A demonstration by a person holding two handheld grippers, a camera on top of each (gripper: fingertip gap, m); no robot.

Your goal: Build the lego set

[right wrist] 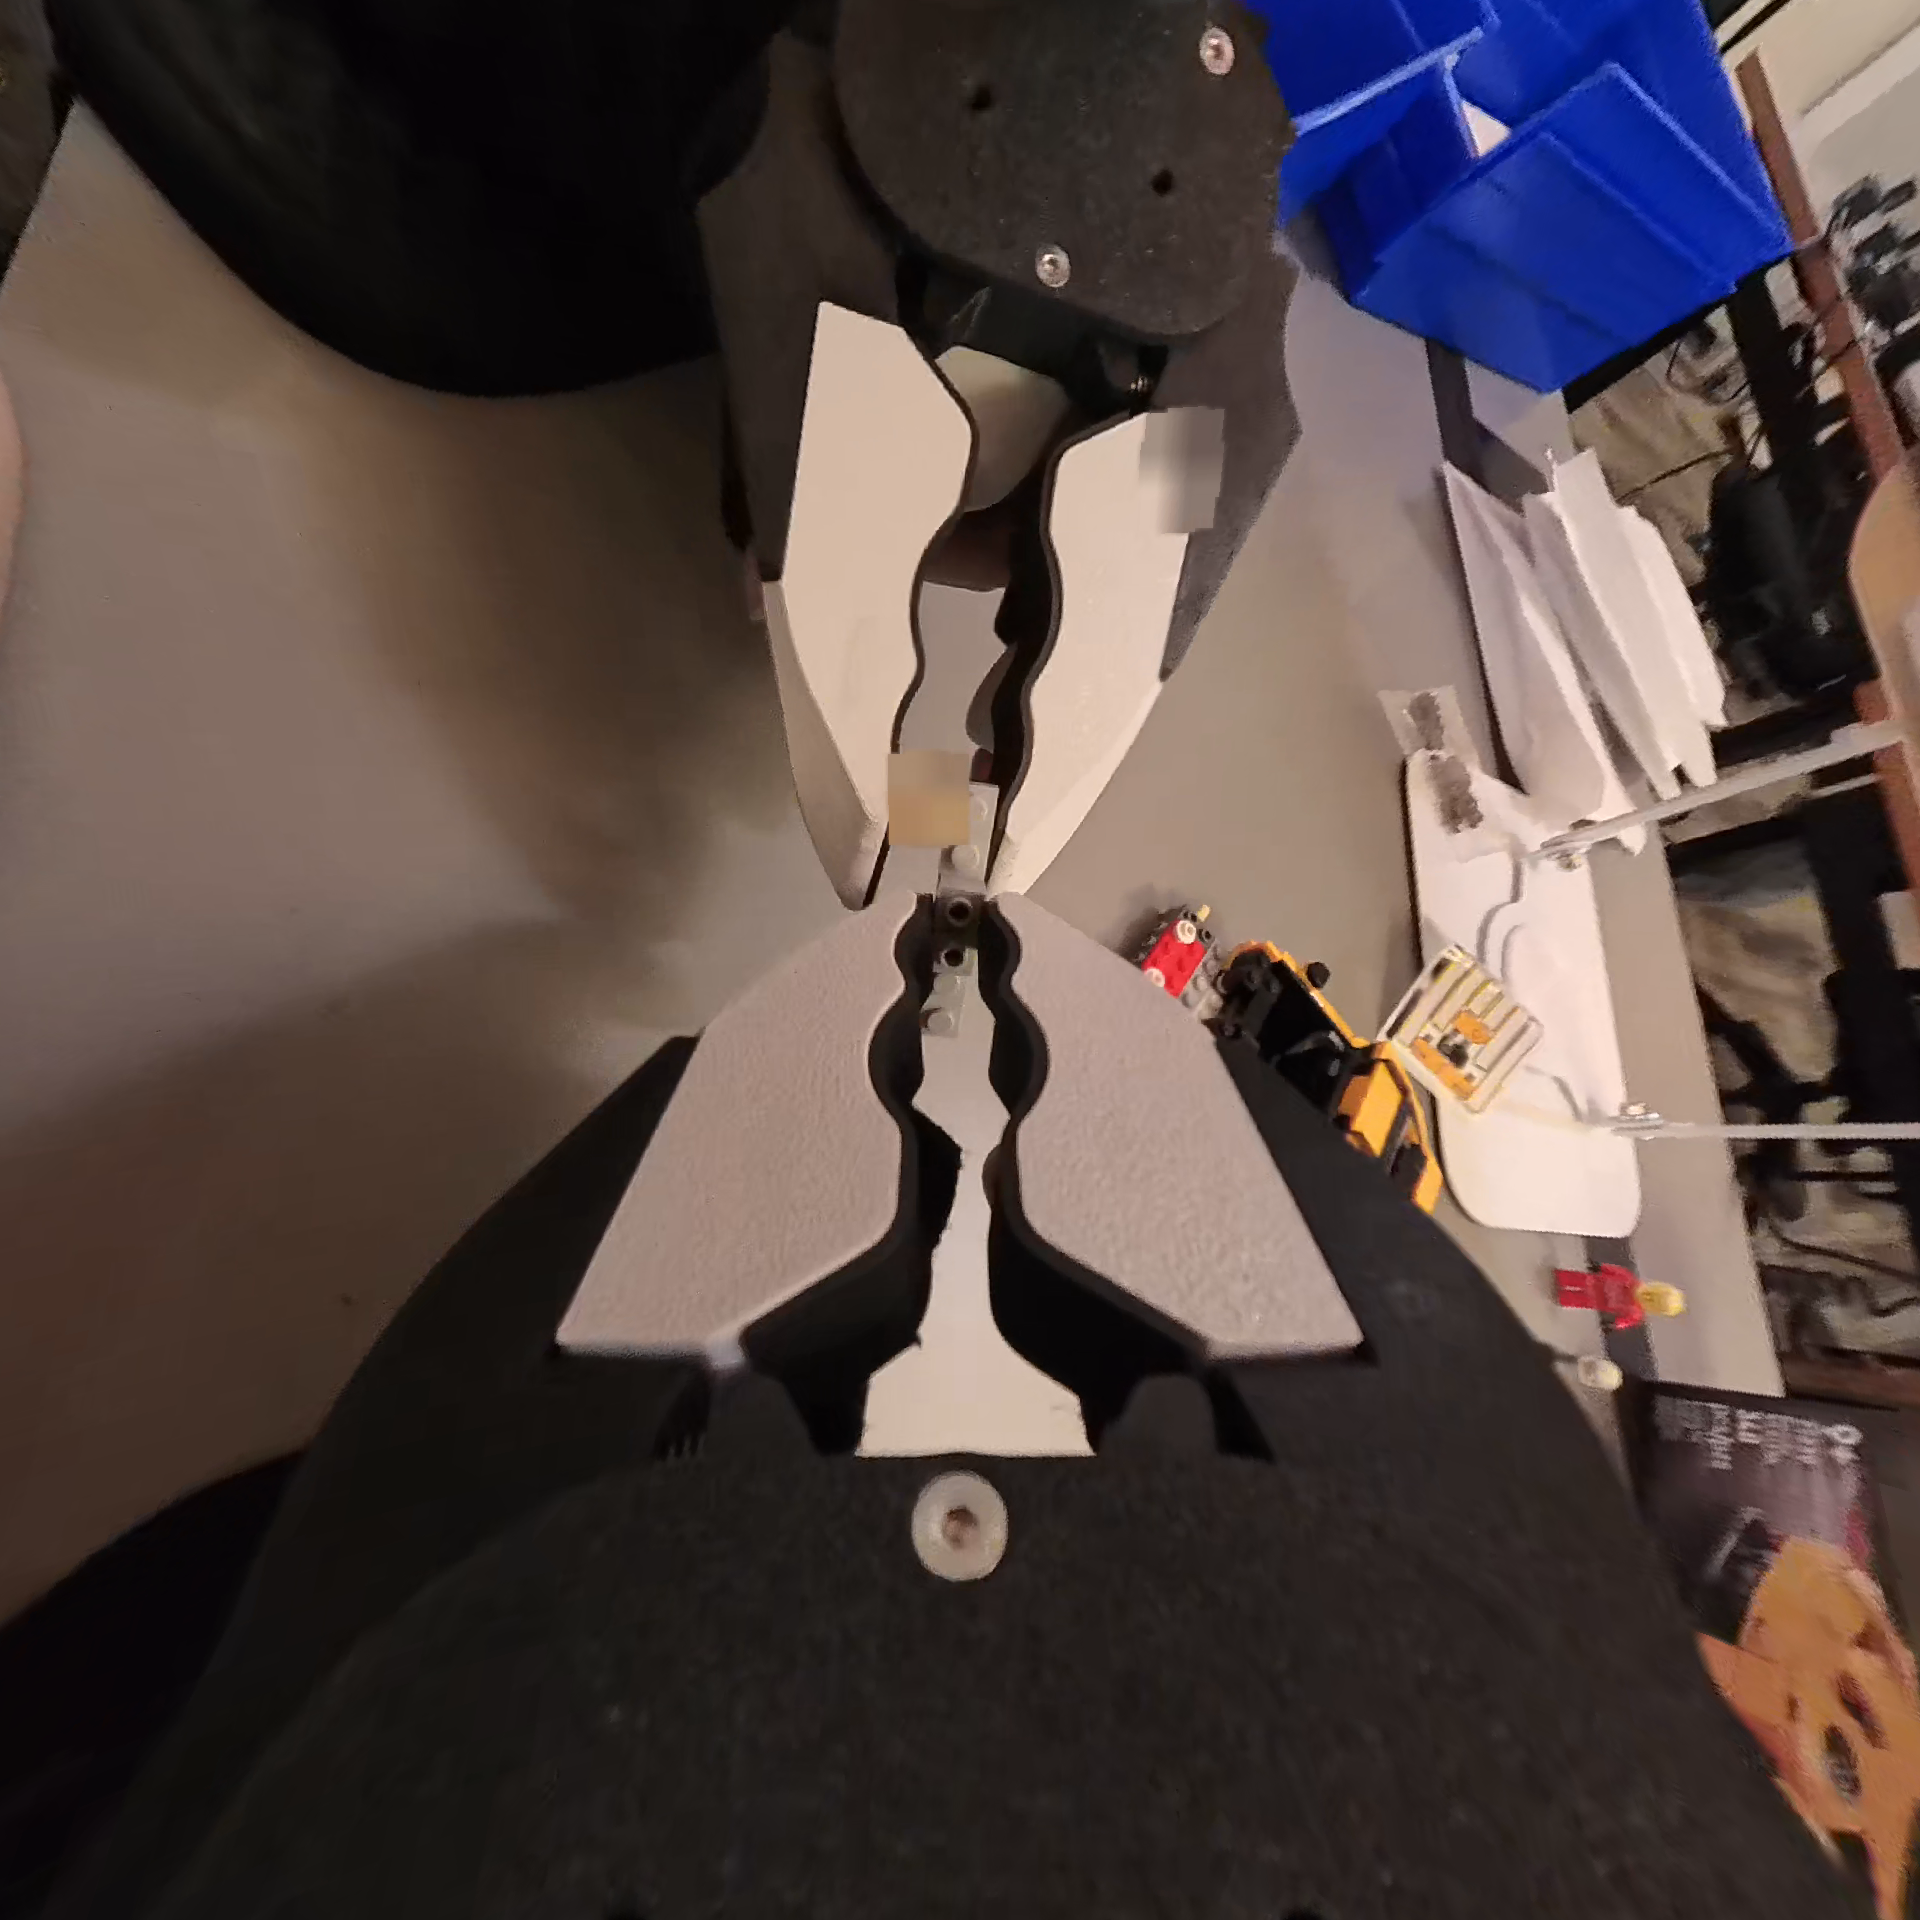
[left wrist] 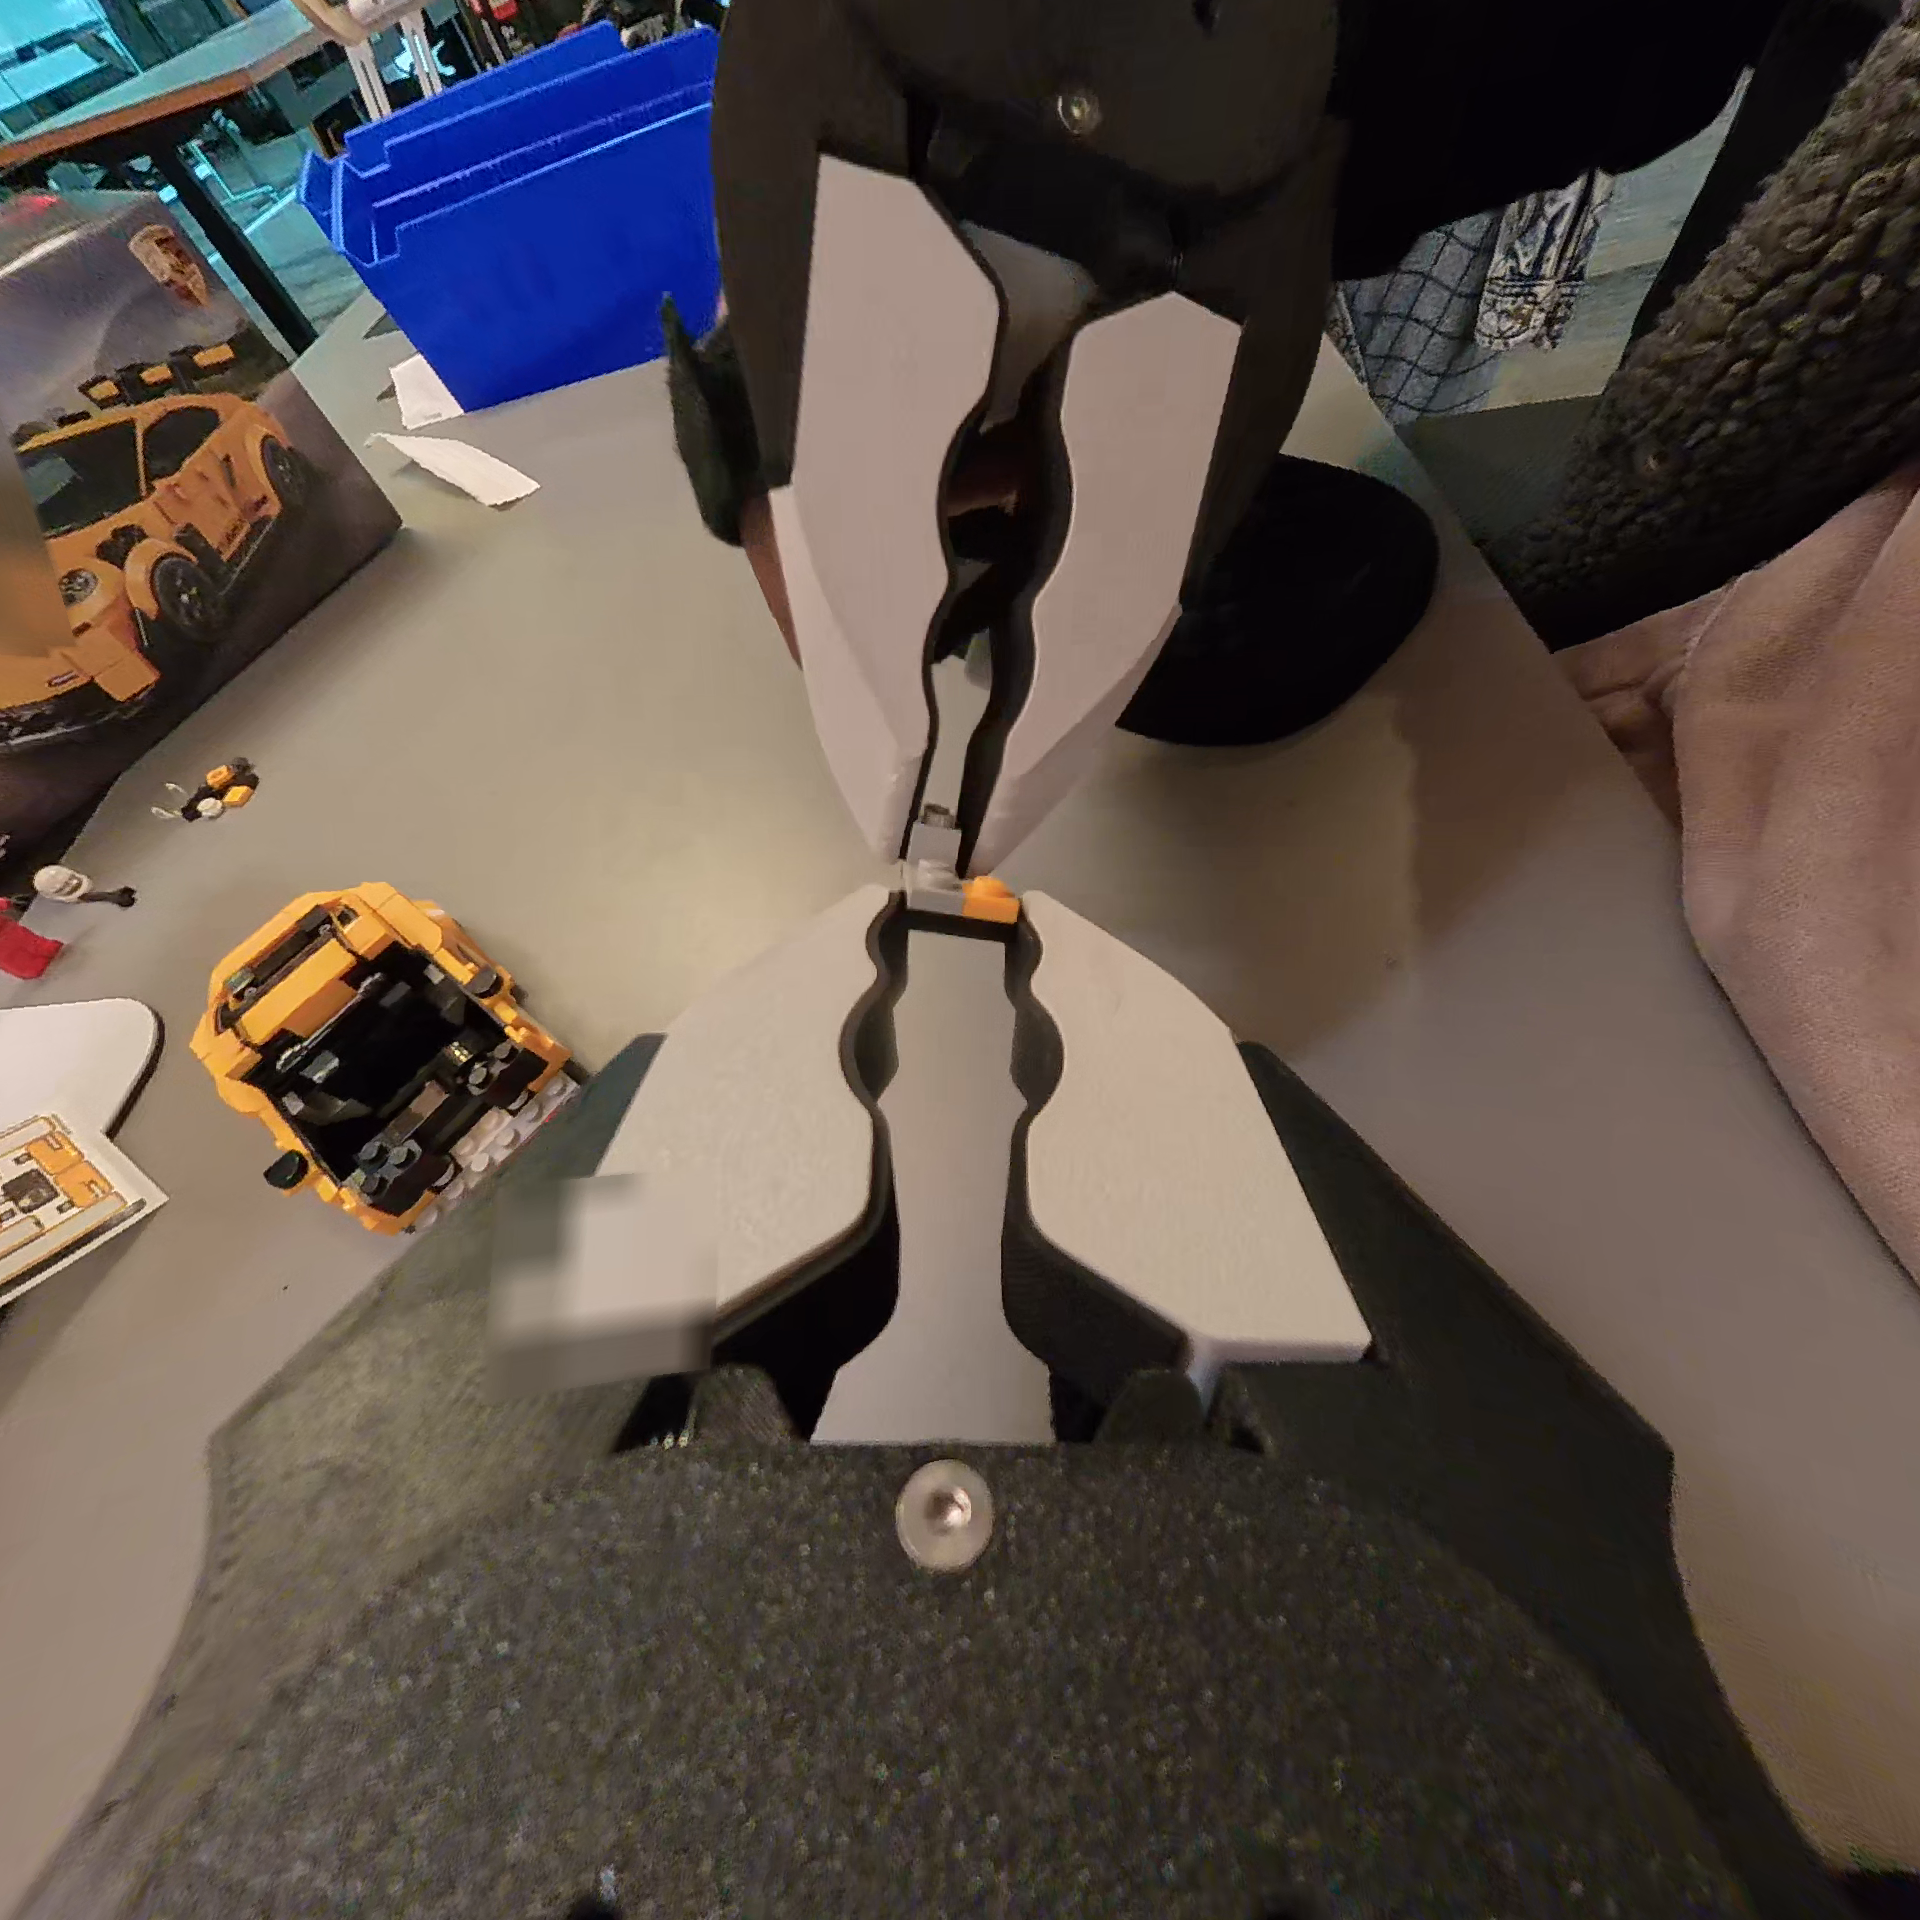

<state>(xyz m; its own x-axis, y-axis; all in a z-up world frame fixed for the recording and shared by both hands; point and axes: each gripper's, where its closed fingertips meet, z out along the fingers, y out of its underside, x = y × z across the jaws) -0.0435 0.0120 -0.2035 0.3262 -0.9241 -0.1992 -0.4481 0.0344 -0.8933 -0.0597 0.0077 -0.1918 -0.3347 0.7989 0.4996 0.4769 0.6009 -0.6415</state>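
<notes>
Left wrist view: two grippers meet tip to tip above the grey table [left wrist: 582, 665], joining small Lego parts in mid-air.

The left gripper [left wrist: 958, 906] is clenched across a flat grey-and-orange piece [left wrist: 961, 896], held level, apparently as a base. The right gripper [left wrist: 940, 826], pointing back at it, is closed on a small grey stud piece [left wrist: 938, 828] and touches it to the flat piece's grey end, seemingly to press the two together. The half-built orange car [left wrist: 374, 1060] sits apart toward the table's left edge, roof off, probably awaiting this sub-assembly. The set's box [left wrist: 156, 488] stands at the far left corner, an instruction sheet [left wrist: 52, 1195] by the left edge, blue bins [left wrist: 540, 218] beyond the far edge.
</notes>
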